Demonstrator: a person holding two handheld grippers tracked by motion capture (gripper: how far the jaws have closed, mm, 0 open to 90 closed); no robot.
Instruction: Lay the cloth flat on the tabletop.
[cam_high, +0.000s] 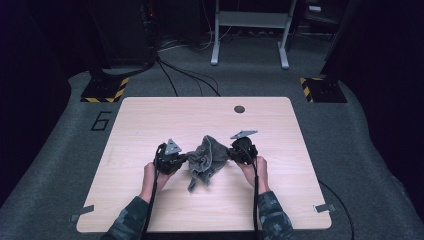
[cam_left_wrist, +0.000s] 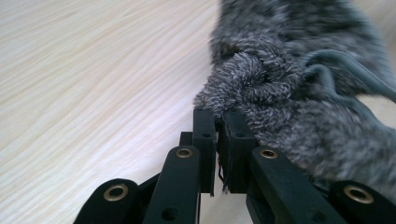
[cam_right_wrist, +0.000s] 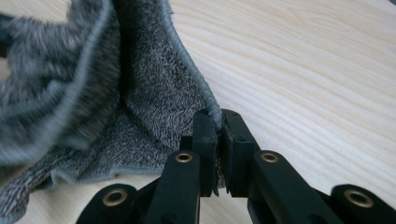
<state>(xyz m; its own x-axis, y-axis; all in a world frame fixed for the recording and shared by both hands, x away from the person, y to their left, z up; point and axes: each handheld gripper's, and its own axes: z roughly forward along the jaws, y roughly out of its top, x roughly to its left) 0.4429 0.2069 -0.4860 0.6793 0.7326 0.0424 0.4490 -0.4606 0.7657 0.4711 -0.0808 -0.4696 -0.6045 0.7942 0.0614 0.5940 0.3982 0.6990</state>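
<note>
Two claws hold one fuzzy grey towel (cam_high: 206, 159) between them, a little above the pale wooden surface (cam_high: 150, 120). The left claw (cam_high: 176, 161) is pinched nearly closed on a bunched-up bit of the towel's left side — up close its jaws squeeze the fluffy cloth (cam_left_wrist: 261, 88) with just a thin gap. The right claw (cam_high: 236, 152) is pinched the same way on the stitched edge (cam_right_wrist: 187, 56) at the towel's right side, and that edge runs up and away from its jaws.

So the towel lies right of the left claw and left of the right claw, both about as close to it. Its long way goes left to right between them, but it sags and is crumpled in the middle, with one end hanging down toward the near side. I think the next move is to pull the hands apart — left goes left, right goes right — so the cloth opens out flat.

For writing, a dark "6" (cam_high: 101, 121) is marked on the grey floor (cam_high: 50, 150), far left of the surface. No brand can be read on the towel.
</note>
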